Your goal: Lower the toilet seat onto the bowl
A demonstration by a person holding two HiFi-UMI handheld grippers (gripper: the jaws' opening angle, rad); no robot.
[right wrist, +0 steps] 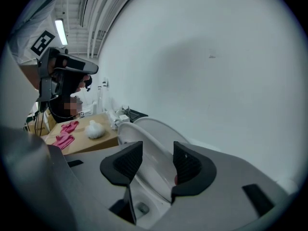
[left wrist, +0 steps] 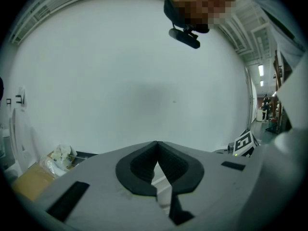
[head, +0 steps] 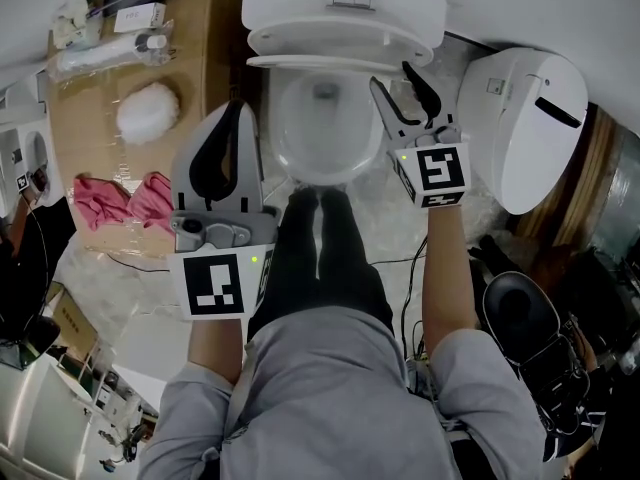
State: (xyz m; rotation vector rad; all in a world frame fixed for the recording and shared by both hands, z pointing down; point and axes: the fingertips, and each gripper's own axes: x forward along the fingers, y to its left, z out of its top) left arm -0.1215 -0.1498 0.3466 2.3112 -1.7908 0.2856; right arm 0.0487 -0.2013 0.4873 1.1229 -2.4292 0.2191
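The white toilet stands straight ahead, its bowl uncovered. The toilet seat is raised and leans back toward the tank. My right gripper is at the seat's right side. In the right gripper view the seat's rim fills the gap between the dark pads, so my right gripper is shut on it, above the bowl. My left gripper hovers left of the bowl, shut and empty. In its own view the left gripper faces a bare white wall.
A second white toilet seat unit lies on the floor at the right. A cardboard box at the left carries pink gloves and a white bag. A black stool and cables sit at the lower right. The person's dark trouser legs stand before the bowl.
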